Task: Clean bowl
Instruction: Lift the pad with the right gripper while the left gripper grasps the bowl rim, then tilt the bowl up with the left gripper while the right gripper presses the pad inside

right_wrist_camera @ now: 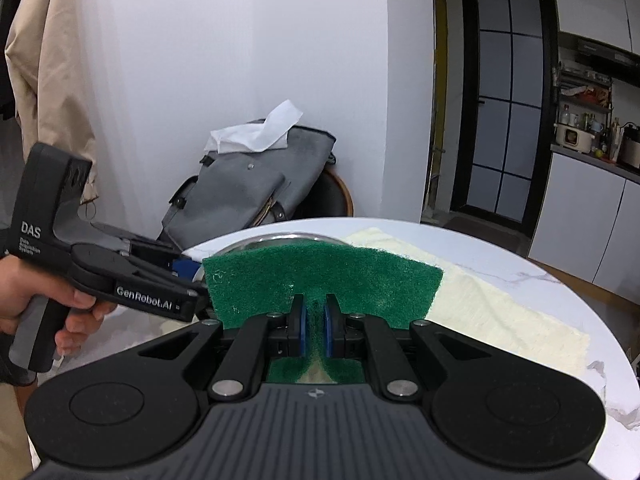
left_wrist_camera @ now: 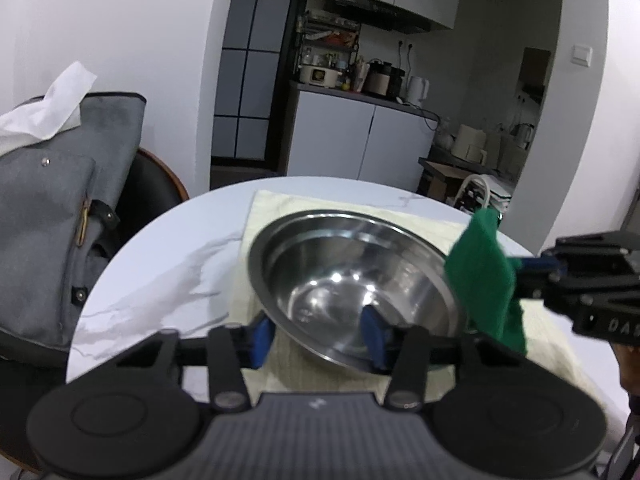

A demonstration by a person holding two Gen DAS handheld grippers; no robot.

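A steel bowl (left_wrist_camera: 352, 276) stands on a cream cloth (left_wrist_camera: 276, 208) on the round marble table (left_wrist_camera: 168, 264). My left gripper (left_wrist_camera: 320, 338) is open at the bowl's near rim: its right pad is inside the bowl, its left pad outside on the cloth. My right gripper (right_wrist_camera: 316, 330) is shut on a green scouring pad (right_wrist_camera: 320, 280), held in the air at the bowl's right side. In the left wrist view the pad (left_wrist_camera: 486, 280) hangs over the bowl's right rim from the right gripper (left_wrist_camera: 538, 270). In the right wrist view the pad hides most of the bowl (right_wrist_camera: 280, 240).
A grey backpack (left_wrist_camera: 60, 200) with a white tissue (left_wrist_camera: 44, 108) sits on a chair left of the table. The kitchen counter and cabinets (left_wrist_camera: 360, 140) lie beyond the table's far edge. A hand (right_wrist_camera: 48, 296) holds the left gripper's handle.
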